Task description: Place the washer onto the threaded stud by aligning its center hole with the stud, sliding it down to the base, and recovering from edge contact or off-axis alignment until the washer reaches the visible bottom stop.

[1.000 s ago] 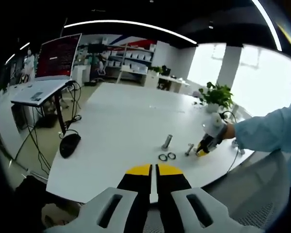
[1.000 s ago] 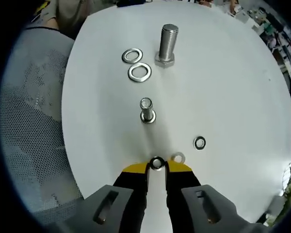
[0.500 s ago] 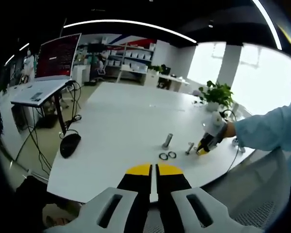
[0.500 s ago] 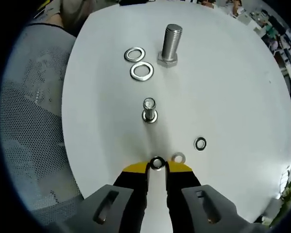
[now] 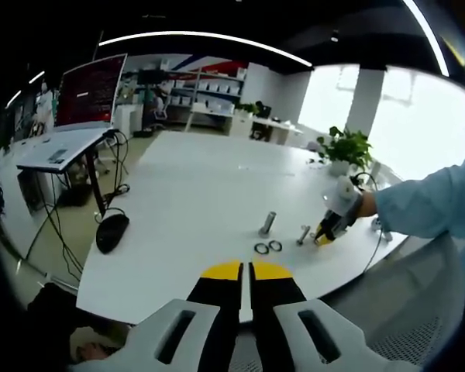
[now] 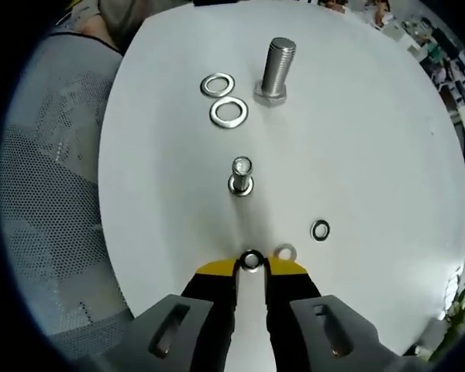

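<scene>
One small silver steel washer is sitting pinched in the right gripper – left gripper idling closed, empty – and next needs centring over the short upright threaded stud.

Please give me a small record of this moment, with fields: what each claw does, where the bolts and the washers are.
right claw: shut on small washer, above white table
left claw: shut, holds nothing, away from the parts
small bolt: upright, just ahead of right claw
large bolt: upright, farther away
large washers: two, flat beside large bolt
loose small washers: two, flat near right claw
</scene>
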Demonstrator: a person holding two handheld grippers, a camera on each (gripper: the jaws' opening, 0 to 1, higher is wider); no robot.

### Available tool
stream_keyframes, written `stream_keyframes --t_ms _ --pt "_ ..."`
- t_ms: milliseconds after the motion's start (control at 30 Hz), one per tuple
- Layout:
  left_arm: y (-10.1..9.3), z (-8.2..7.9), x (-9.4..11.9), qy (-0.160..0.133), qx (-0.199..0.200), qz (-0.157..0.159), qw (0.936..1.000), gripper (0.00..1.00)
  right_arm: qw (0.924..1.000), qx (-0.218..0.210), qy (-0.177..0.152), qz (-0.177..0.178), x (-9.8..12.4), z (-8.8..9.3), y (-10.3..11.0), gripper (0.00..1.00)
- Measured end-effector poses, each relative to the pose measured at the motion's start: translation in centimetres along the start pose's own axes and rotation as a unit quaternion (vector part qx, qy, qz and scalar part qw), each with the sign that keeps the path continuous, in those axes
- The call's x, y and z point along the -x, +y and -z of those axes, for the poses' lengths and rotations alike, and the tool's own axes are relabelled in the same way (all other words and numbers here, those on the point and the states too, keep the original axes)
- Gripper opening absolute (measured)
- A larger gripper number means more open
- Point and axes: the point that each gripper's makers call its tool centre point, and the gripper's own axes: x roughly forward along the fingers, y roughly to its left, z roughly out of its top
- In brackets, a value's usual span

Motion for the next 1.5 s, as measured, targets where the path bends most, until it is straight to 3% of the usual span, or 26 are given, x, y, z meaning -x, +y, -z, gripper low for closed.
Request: stream_keyframes --t_ms 200,367,533,900,1400,1500 --pt "0.1 0.1 -0.1 0.003 -0.002 -0.005 1.0000 0.00 0.9999 0.011 -0.005 0.001 0.1 0.0 0.0 0.15" --pt "0.1 0.2 0.0 0.008 -0.001 -0.004 1.0000 0.00 0.9998 -0.015 -0.009 -0.013 0.1 0.2 0.2 0.15" --pt "0.1 0.3 0.0 0.009 -0.001 -0.004 1.0000 0.00 0.9998 -0.002 -0.012 -0.015 0.8 0.1 0.5 0.15" --pt "0.0 0.2 0.0 0.006 -0.001 -0.003 1.0000 0.00 0.9973 -0.017 -0.071 -0.010 4.1 -1.8 0.9 0.15" --pt "0.1 0.3 0.1 0.008 0.000 -0.006 0.9999 0.00 0.9884 0.001 -0.149 0.030 7.5 -5.5 1.0 0.15" --pt "0.0 0.1 0.1 0.002 0.001 -0.002 1.0000 0.00 0.9856 0.013 -0.160 0.055 7.9 -6.3 0.6 0.14"
